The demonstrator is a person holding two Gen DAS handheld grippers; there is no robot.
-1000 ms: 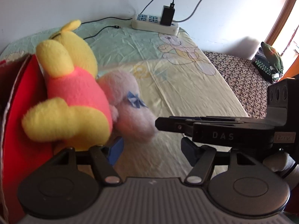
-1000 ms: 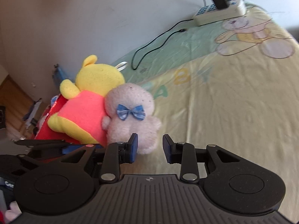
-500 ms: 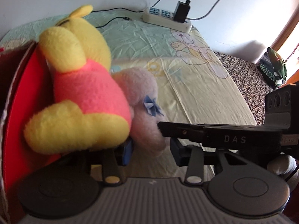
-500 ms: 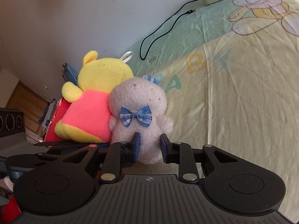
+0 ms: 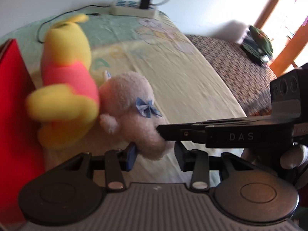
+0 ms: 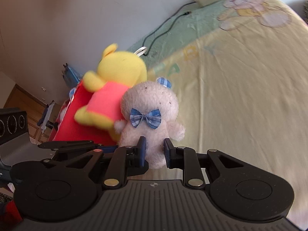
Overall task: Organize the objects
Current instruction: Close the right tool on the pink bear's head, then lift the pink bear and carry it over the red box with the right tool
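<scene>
A pink plush bear (image 6: 150, 100) with a blue bow stands upright on the bed sheet (image 6: 240, 96). It leans against a yellow plush (image 6: 119, 65) in a pink shirt. My right gripper (image 6: 154, 150) is closing, and both pads press the bear's lower body. From the left wrist view, the bear (image 5: 125, 96) has a foot between the pads of my left gripper (image 5: 155, 155), which is closed narrowly on it. The right gripper's fingers (image 5: 192, 132) reach in from the right. The yellow plush (image 5: 65, 73) rests against a red box (image 5: 13, 115).
A white power strip (image 5: 132, 10) with a black plug lies at the bed's far edge, and a black cable (image 6: 163, 28) runs from it. A brown patterned cover (image 5: 231, 67) and a dark green bundle (image 5: 258, 42) lie to the right. The wall is behind the red box (image 6: 77, 125).
Both grippers' jaws have narrowed onto the pink bear's base. The bear now stands upright in the right wrist view. The yellow plush has shifted back toward the red box.
</scene>
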